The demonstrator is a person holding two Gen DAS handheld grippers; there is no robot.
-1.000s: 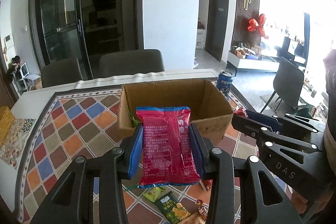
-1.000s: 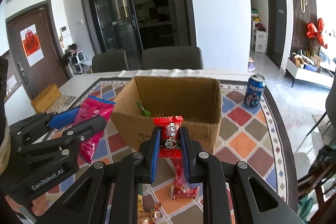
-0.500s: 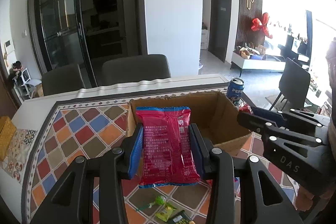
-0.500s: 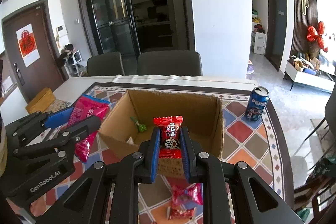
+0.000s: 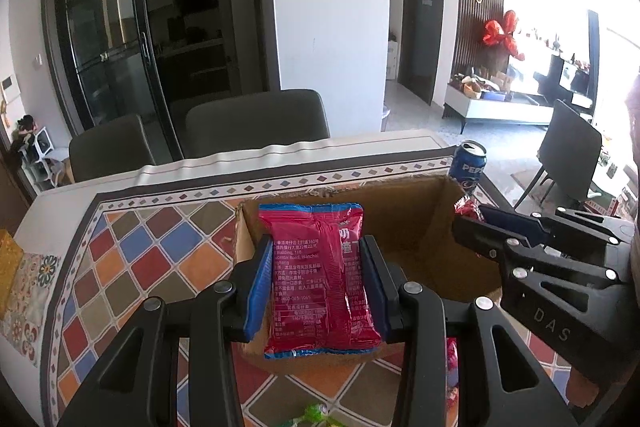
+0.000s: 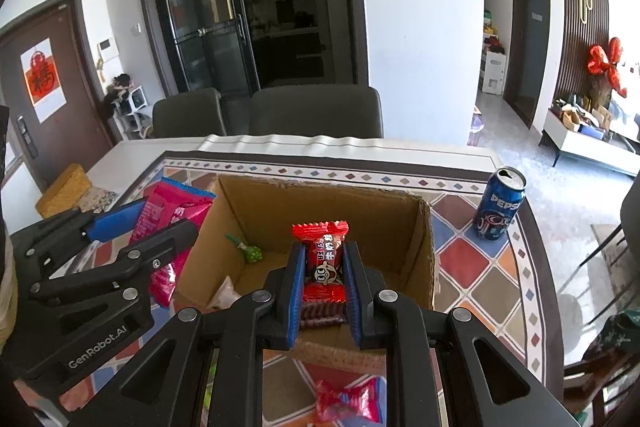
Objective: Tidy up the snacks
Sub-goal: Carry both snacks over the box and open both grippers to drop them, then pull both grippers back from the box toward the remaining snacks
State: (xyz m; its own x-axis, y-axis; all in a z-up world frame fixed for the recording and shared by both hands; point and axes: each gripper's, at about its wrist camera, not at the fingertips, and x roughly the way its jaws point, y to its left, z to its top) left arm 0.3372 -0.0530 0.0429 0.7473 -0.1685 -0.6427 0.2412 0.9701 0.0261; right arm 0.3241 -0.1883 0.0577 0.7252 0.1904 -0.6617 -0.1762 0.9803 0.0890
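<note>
My left gripper (image 5: 316,259) is shut on a pink snack packet (image 5: 318,279) and holds it upright over the left part of an open cardboard box (image 5: 416,211). My right gripper (image 6: 322,263) is shut on a small red candy packet (image 6: 322,251) and holds it above the box (image 6: 424,251) interior. The left gripper with the pink packet (image 6: 168,219) also shows in the right wrist view at the box's left wall. The box holds a green candy (image 6: 250,253) and a pale wrapper (image 6: 226,293).
A blue Pepsi can (image 6: 498,205) stands right of the box on the colourful tiled mat (image 6: 464,259). Loose wrapped candies (image 6: 348,401) lie on the mat in front of the box. A yellow woven box (image 6: 62,189) sits far left. Two chairs (image 6: 316,111) stand behind the table.
Both grippers have moved forward and up with their packets, from in front of the box to above its opening.
</note>
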